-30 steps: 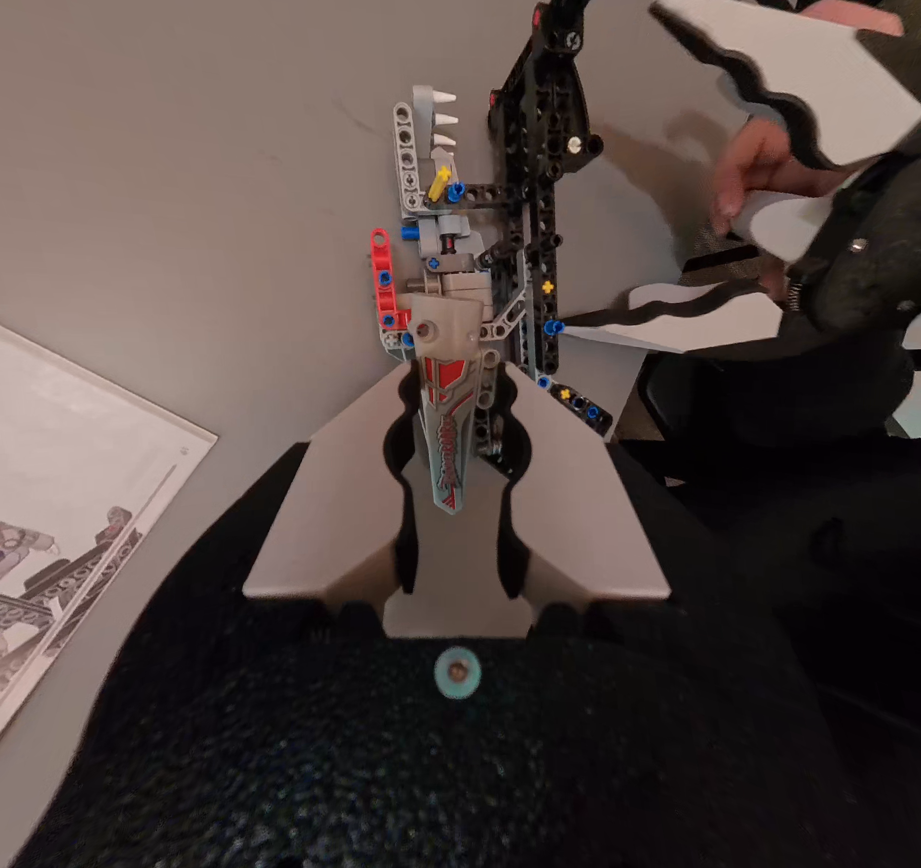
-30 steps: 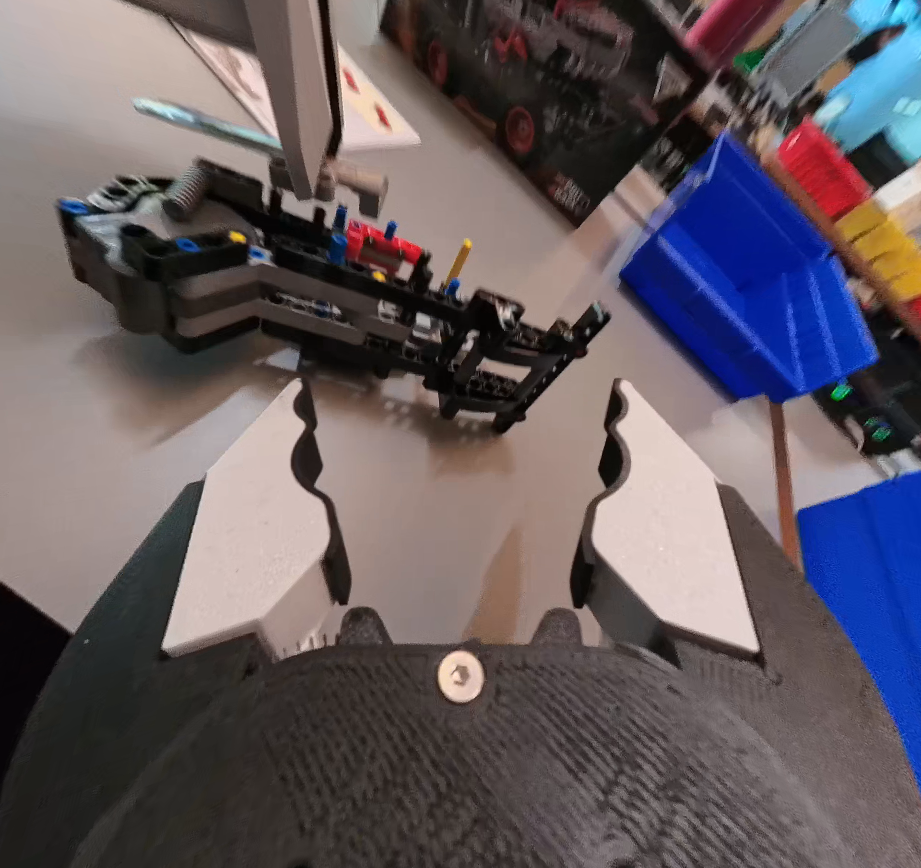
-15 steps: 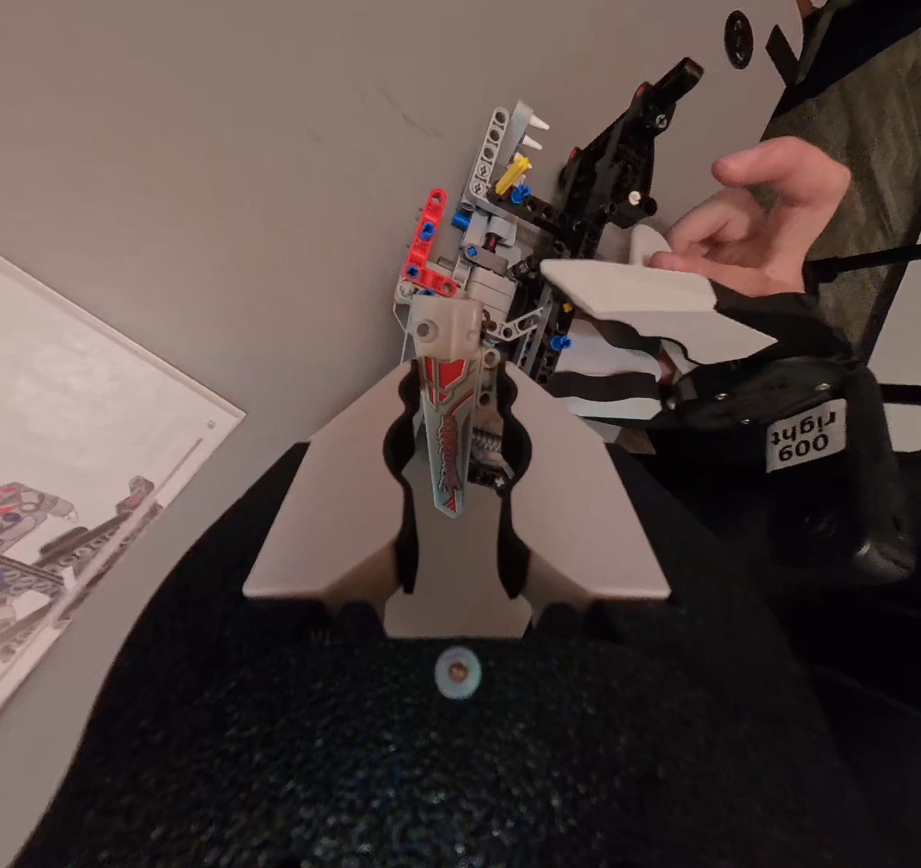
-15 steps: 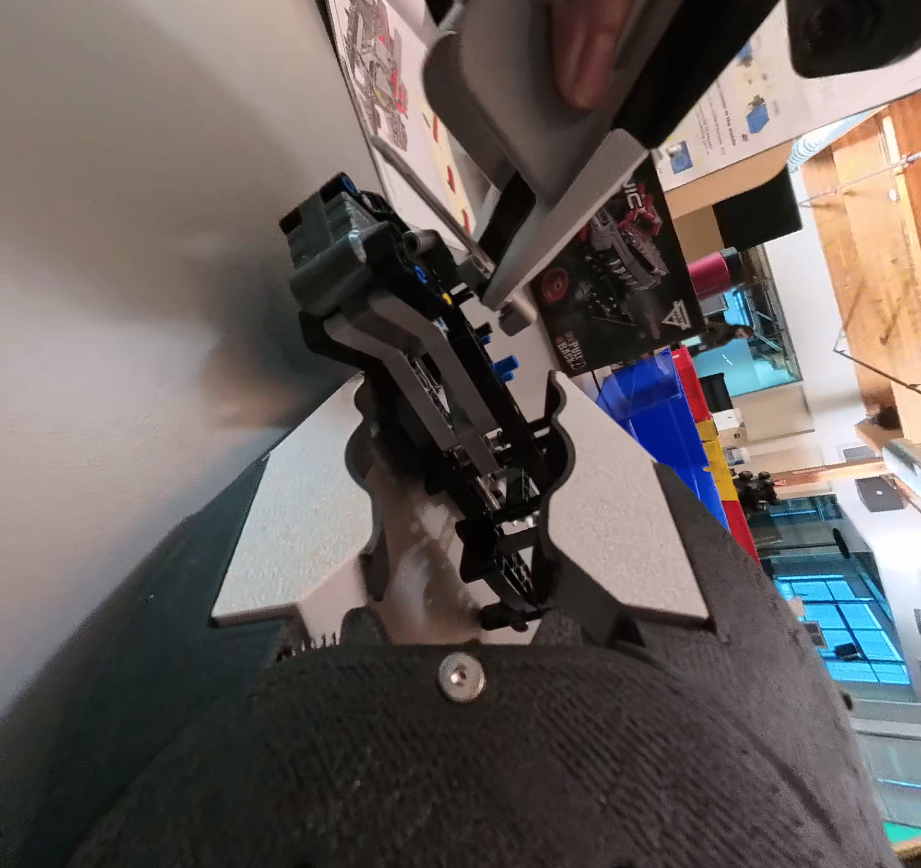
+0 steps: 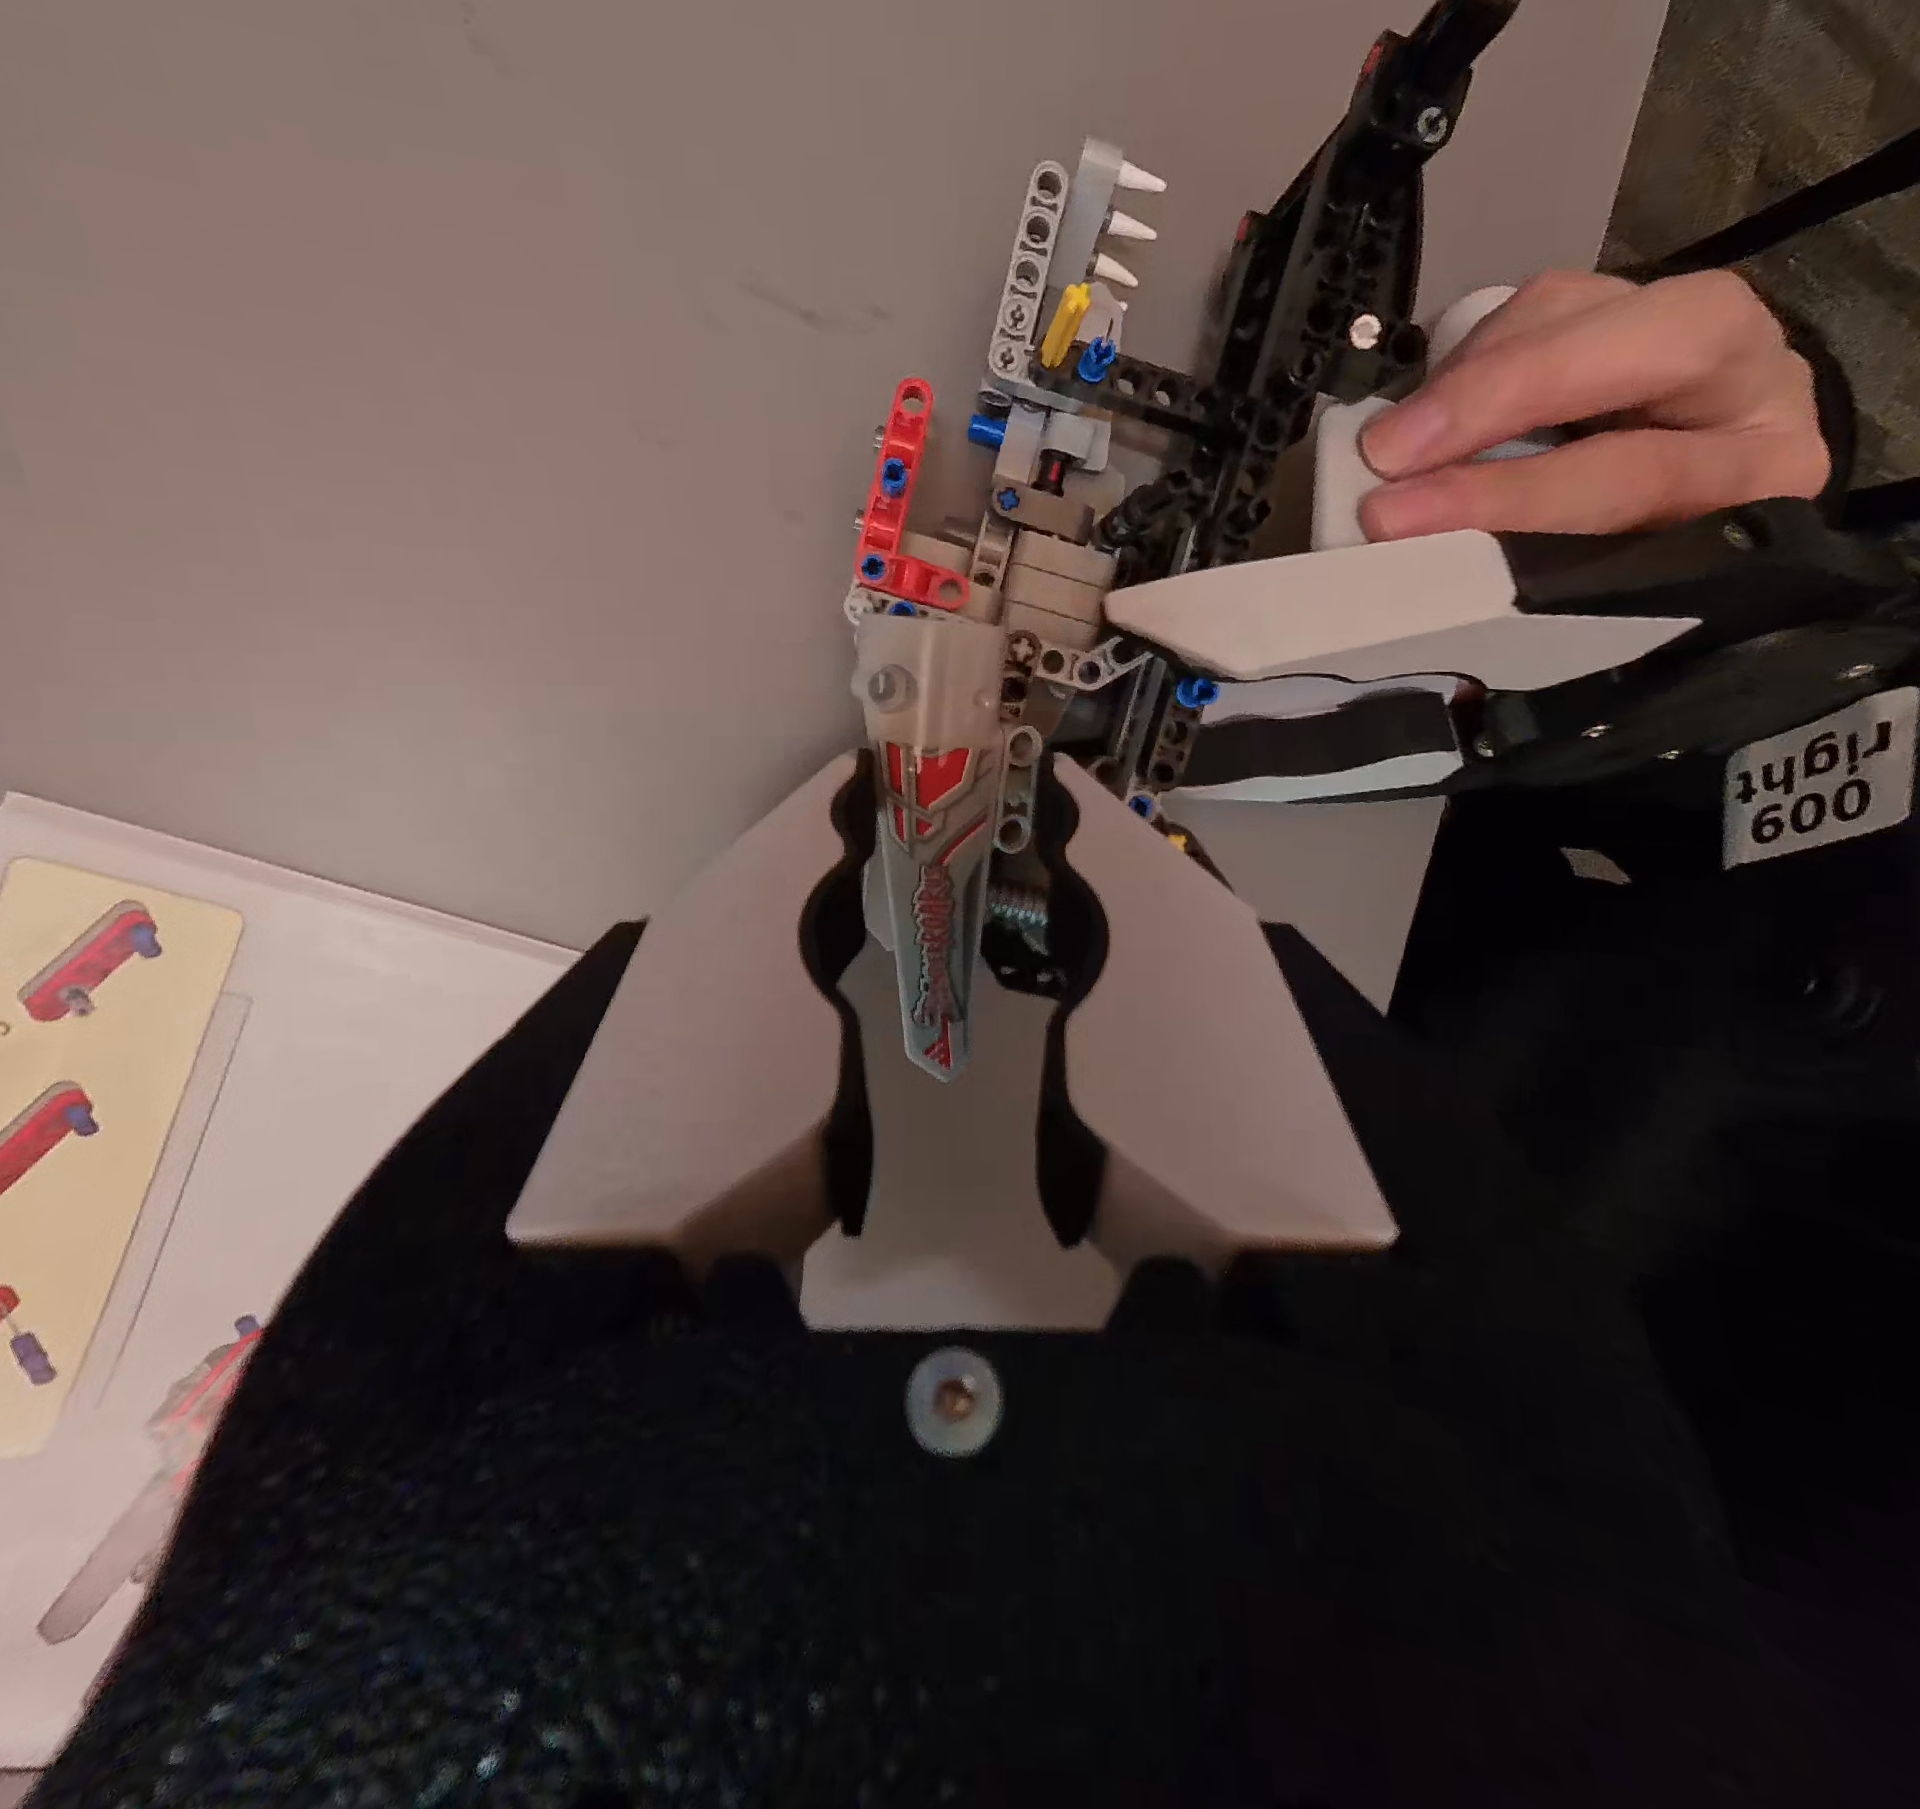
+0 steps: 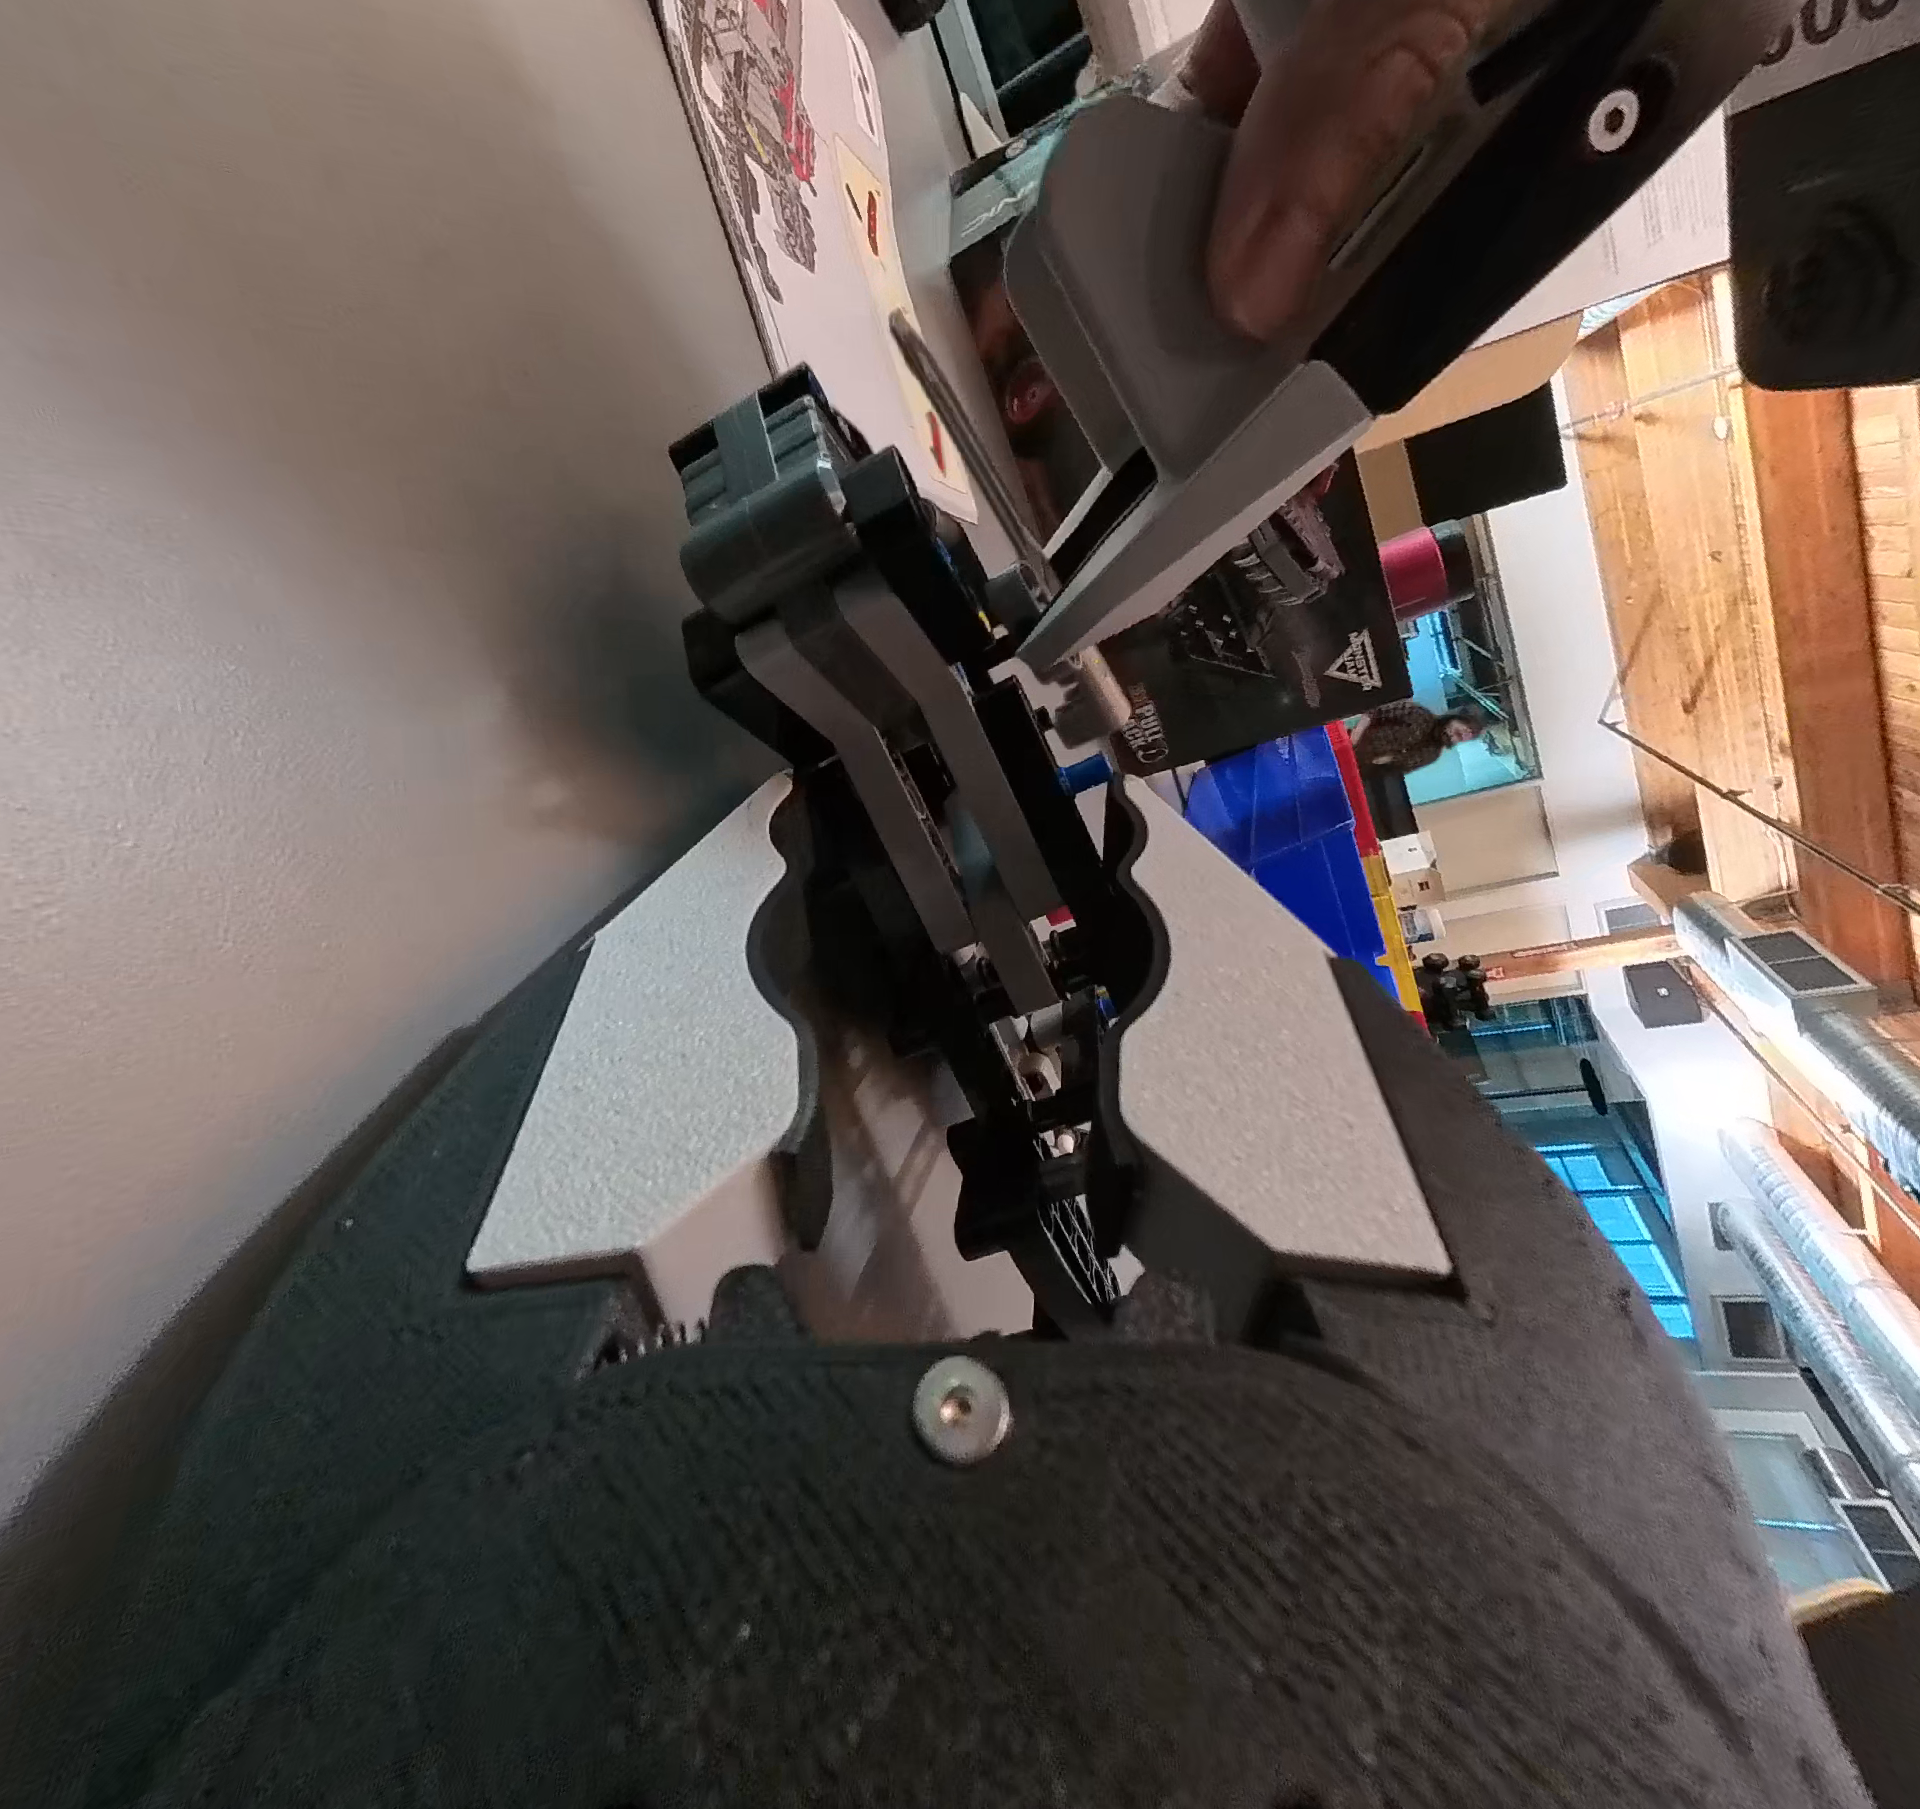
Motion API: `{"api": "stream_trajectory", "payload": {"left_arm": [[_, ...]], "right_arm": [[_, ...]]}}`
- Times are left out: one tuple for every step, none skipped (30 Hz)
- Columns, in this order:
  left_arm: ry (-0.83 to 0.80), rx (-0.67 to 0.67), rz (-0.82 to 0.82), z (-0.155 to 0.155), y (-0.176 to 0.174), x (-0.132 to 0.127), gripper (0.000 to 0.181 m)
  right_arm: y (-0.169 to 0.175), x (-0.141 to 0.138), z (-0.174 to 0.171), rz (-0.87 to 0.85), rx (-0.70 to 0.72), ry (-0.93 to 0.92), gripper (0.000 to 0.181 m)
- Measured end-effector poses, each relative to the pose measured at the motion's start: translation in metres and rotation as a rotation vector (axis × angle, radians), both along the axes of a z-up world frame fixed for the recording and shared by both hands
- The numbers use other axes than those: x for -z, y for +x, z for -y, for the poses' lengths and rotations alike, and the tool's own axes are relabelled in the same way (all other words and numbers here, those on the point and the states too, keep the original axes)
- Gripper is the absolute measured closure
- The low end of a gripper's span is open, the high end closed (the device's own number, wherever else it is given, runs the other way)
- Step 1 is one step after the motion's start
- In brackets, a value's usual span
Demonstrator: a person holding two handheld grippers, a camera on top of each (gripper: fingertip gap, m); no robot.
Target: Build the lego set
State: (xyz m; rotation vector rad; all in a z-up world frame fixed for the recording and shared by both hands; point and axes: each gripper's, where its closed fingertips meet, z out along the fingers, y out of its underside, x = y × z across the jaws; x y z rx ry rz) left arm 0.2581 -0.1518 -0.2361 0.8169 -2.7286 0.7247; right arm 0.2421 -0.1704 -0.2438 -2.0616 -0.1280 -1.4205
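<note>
The part-built lego model has a black beam frame, a grey beam with white teeth, a red L-beam and a yellow pin. My left gripper is shut on the model's pointed grey panel with red markings. My right gripper is shut on the black and grey frame. In the left wrist view the right gripper comes in from the right side. The left gripper's finger shows at the top of the right wrist view.
The grey table lies under the model, and its edge runs close on the right. The instruction booklet lies at the left and also shows in the right wrist view. The dark set box and blue bins stand behind. A hand holds the right gripper. My two grippers' fingertips are within a few centimetres of each other.
My right gripper was open and away from the model; it has swung in from the side and closed on the black frame. My left gripper has kept its hold on the panel.
</note>
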Motion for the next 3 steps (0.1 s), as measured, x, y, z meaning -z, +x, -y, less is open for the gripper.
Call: {"api": "stream_trajectory", "payload": {"left_arm": [[0.001,0.003,0.0,-0.0006,0.0009,-0.0002,0.153],[0.001,0.005,0.0,-0.0013,0.0017,-0.0005,0.153],[0.0,0.002,0.001,-0.0018,0.0029,-0.0009,0.153]], "right_arm": [[0.0002,-0.0005,0.0006,0.003,0.005,0.006,0.126],[0.0006,-0.0013,0.0012,0.007,0.009,0.017,0.126],[0.0011,-0.0023,0.0017,0.013,0.01,0.029,0.126]]}}
